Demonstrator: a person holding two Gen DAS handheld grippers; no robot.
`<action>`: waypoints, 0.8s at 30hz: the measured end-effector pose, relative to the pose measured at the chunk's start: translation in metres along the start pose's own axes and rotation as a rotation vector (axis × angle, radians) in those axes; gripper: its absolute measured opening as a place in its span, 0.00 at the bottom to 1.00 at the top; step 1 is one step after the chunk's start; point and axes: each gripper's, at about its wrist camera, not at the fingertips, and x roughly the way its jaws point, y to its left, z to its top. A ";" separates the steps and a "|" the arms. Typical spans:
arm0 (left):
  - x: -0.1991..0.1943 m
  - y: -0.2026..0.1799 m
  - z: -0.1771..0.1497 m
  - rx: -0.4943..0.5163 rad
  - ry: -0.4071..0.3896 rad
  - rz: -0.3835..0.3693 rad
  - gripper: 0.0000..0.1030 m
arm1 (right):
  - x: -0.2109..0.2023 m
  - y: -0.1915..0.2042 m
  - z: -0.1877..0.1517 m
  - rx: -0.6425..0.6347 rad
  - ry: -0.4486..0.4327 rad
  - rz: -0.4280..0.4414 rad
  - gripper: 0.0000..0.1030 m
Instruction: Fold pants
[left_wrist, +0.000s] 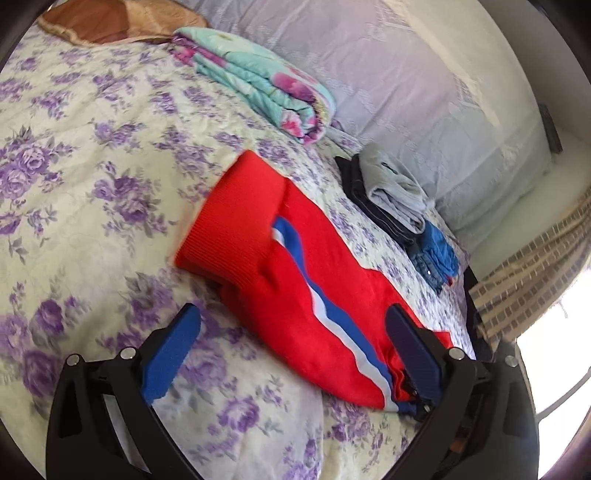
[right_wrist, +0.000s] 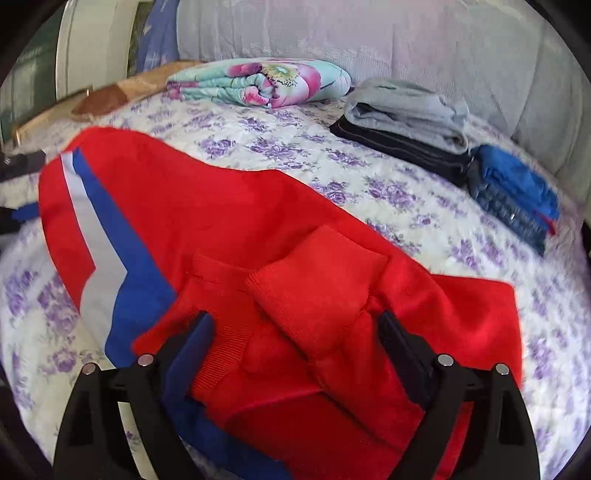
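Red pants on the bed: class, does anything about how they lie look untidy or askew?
Yes. The red pants lie slantwise across the floral bedspread, and a ribbed cuff sits bunched and crooked on top rather than flat. By contrast, the folded clothes stack near the headboard looks neat.

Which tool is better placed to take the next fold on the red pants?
Probably the right tool: it stands open with the bunched ribbed cuff of the red pants between its fingers. The left tool, also open, straddles only their edge.
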 end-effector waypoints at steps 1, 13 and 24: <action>0.002 0.004 0.004 -0.022 0.007 0.001 0.95 | 0.001 -0.004 0.000 0.020 0.002 0.018 0.92; 0.017 0.024 0.023 -0.144 -0.025 0.028 0.55 | -0.001 -0.004 -0.001 0.058 -0.008 0.029 0.96; -0.002 0.017 0.022 -0.114 -0.068 -0.021 0.31 | -0.048 -0.027 -0.003 0.195 -0.234 -0.059 0.96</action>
